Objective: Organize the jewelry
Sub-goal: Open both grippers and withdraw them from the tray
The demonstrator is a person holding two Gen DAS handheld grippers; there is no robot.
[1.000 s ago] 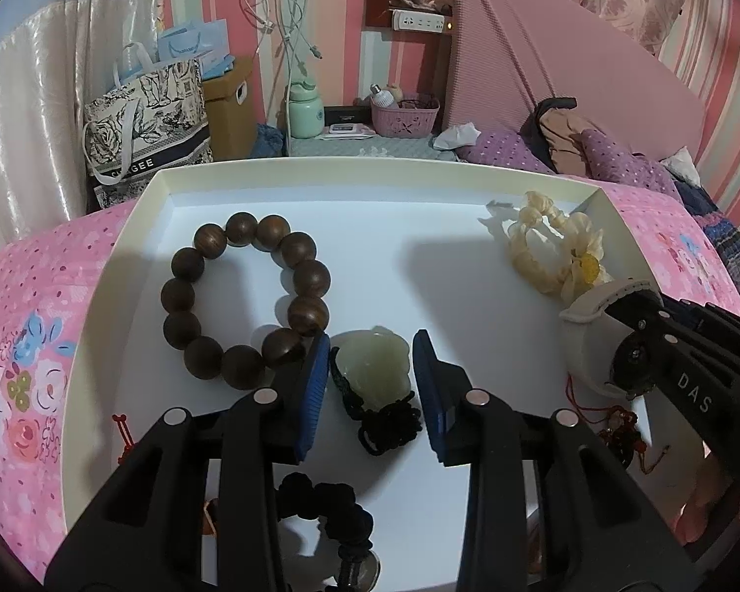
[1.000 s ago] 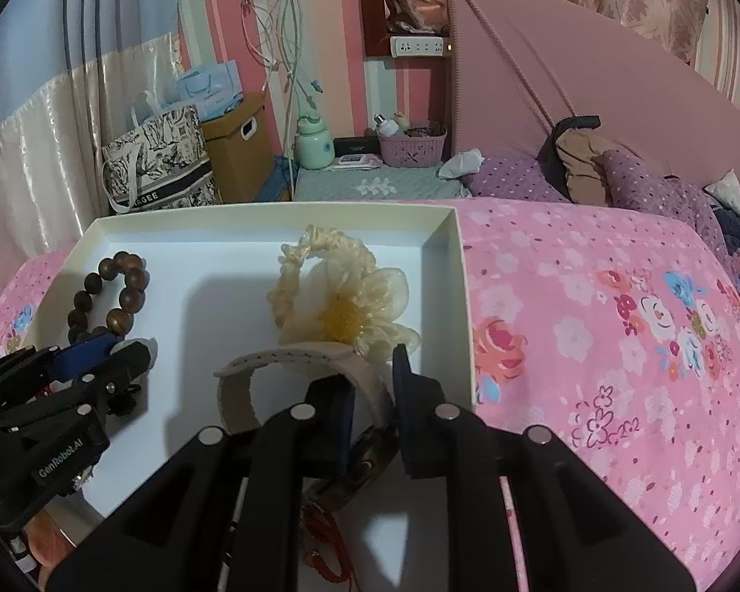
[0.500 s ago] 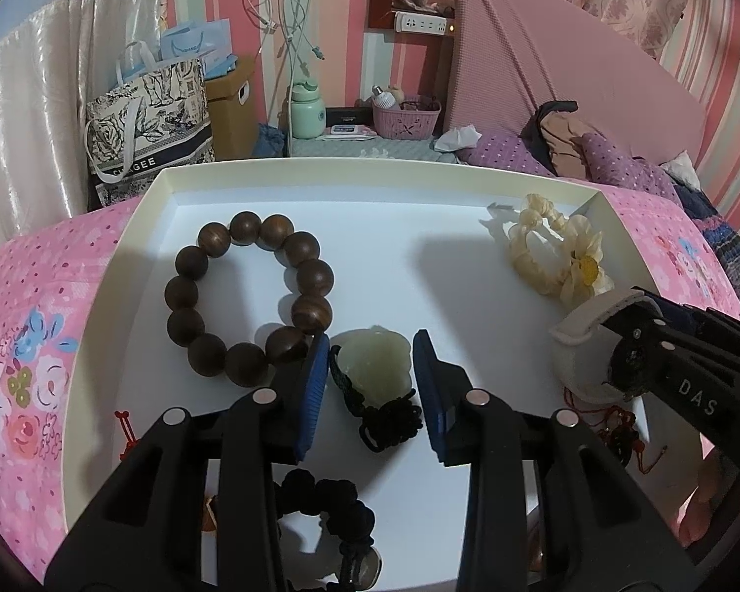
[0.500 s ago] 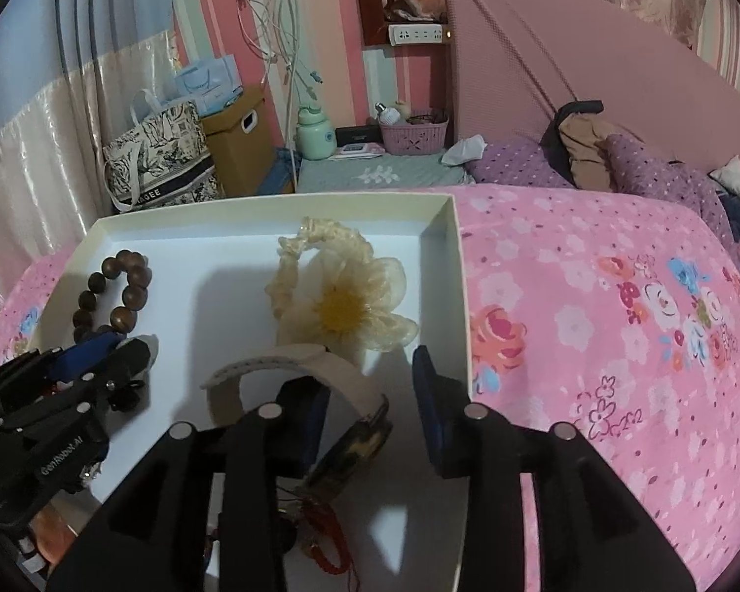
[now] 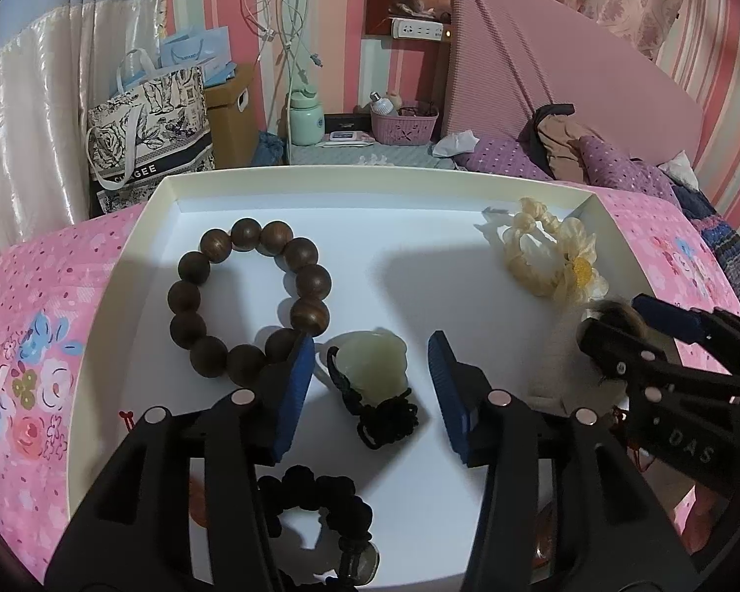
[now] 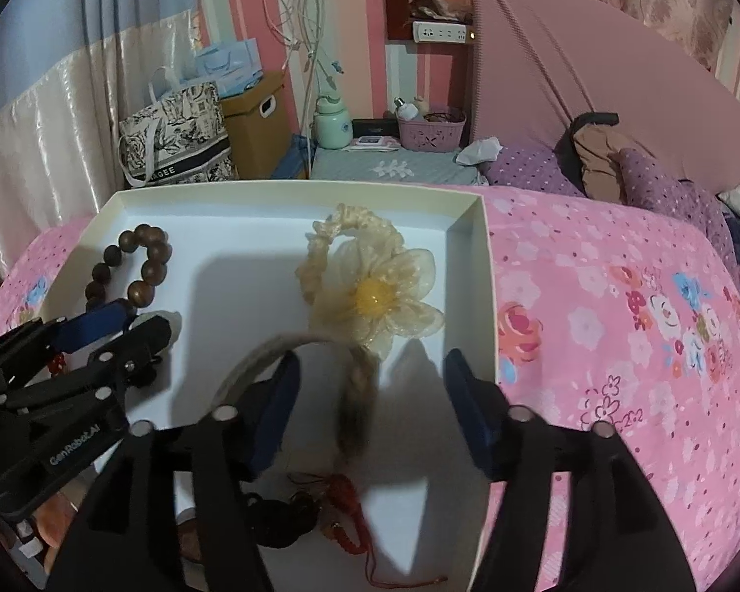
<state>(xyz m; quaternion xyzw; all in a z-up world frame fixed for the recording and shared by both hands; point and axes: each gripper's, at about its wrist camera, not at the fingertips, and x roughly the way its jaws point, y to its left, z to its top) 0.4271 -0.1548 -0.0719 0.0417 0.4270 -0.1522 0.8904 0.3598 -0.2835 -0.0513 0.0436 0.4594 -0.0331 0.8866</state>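
A white tray (image 5: 167,207) lies on the pink bed. In it are a brown wooden bead bracelet (image 5: 246,296), a pale jade pendant on a black cord (image 5: 375,370), a cream flower scrunchie (image 5: 547,256) and a beige watch band (image 6: 266,355). My left gripper (image 5: 372,385) is open, with its blue pads on either side of the jade pendant. My right gripper (image 6: 372,409) is open around the watch band, which is blurred between the pads; it also shows in the left wrist view (image 5: 636,325). The scrunchie (image 6: 365,286) lies just beyond it.
A black bead bracelet (image 5: 315,498) and red cord charms (image 6: 345,508) lie at the tray's near edge. The tray's right wall (image 6: 478,266) stands next to my right gripper. Bags, a nightstand and pillows are beyond the bed.
My right gripper has opened from shut on the watch band, and the band has dropped and blurred between the pads. My left gripper has widened slightly around the pendant.
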